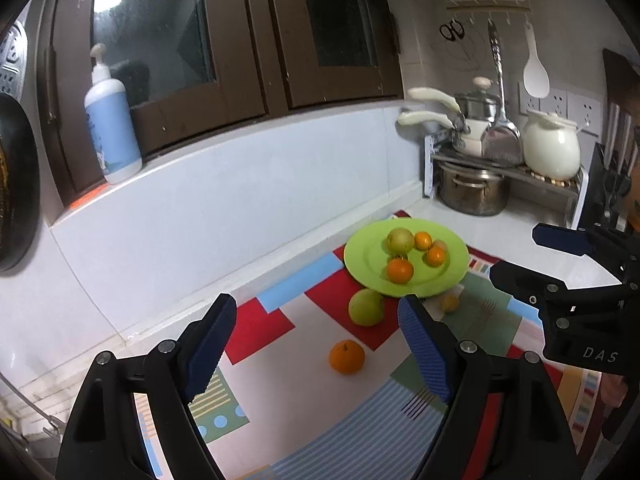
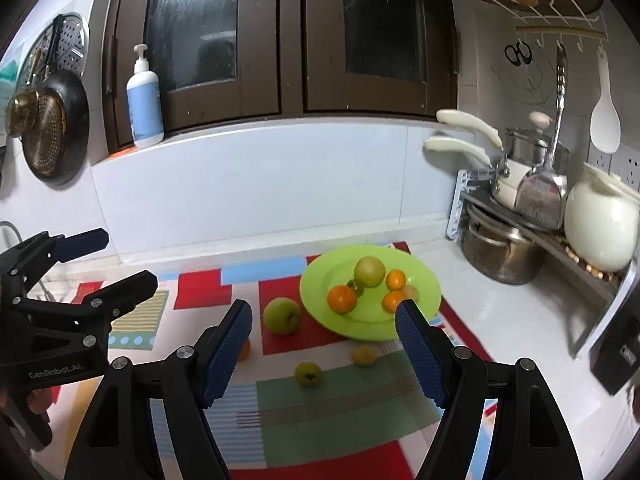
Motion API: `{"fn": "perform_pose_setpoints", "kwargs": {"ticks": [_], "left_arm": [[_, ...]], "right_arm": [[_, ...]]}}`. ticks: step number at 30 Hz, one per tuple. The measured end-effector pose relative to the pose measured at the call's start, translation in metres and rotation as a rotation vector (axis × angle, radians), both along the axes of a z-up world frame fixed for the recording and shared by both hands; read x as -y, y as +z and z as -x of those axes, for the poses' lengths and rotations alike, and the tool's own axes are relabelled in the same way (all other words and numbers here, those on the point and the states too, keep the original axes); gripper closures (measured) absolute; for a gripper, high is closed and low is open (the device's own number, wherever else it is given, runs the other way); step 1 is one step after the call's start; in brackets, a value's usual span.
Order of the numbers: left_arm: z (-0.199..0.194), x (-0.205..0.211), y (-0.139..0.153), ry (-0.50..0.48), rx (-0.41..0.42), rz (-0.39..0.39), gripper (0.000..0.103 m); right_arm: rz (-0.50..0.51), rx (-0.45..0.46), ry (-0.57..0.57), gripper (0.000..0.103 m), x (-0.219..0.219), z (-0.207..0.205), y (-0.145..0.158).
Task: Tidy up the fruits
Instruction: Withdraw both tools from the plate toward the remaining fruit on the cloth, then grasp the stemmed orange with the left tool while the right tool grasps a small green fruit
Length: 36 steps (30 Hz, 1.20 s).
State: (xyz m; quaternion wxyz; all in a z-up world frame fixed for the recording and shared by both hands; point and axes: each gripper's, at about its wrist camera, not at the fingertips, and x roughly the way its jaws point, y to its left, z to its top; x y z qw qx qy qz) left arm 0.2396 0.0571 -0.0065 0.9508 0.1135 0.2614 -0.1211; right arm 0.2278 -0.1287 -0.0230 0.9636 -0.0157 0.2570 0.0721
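Counts. One green plate carries one yellow-green apple, three oranges and one pale fruit mostly hidden behind them; a small dark-green piece lies between the apple and the nearest orange, too small to identify. Off the plate, on the patterned mat, lie four loose fruits: one green apple, one orange, one small green fruit and one small yellow fruit.

Left gripper. Both blue-padded fingers are spread wide and hold nothing; neither pad touches any fruit. The loose orange lies between the two fingers, just ahead of their tips. The green apple lies farther ahead, beside the tip of the right-hand finger and touching the near rim of the plate.

Right gripper. Its fingers are likewise spread wide and empty. The small green fruit and the small yellow fruit lie between the fingers, on the mat below them. The loose orange is partly hidden behind the left-hand finger. The green apple sits just beyond that finger's tip; the plate stands ahead, its near rim passing behind the right-hand fingertip.

Each gripper appears at the edge of the other's view, well apart from the fruit.
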Motion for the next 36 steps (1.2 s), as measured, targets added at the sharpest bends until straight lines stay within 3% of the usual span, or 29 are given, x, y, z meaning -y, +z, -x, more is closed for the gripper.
{"fn": "perform_pose_setpoints", "kwargs": {"ticks": [25, 32, 36], "left_arm": [[-0.073, 0.000, -0.104, -0.187, -0.239, -0.024, 0.020], [-0.093, 0.005, -0.124, -0.195, -0.289, -0.005, 0.021], [-0.100, 0.008, -0.132, -0.188, -0.306, 0.002, 0.031]], "right_arm": [[-0.010, -0.259, -0.079, 0.029, -0.017, -0.049, -0.095], [-0.021, -0.318, -0.075, 0.037, -0.017, -0.065, -0.117], [-0.033, -0.341, -0.075, 0.041, -0.016, -0.072, -0.127]]}}
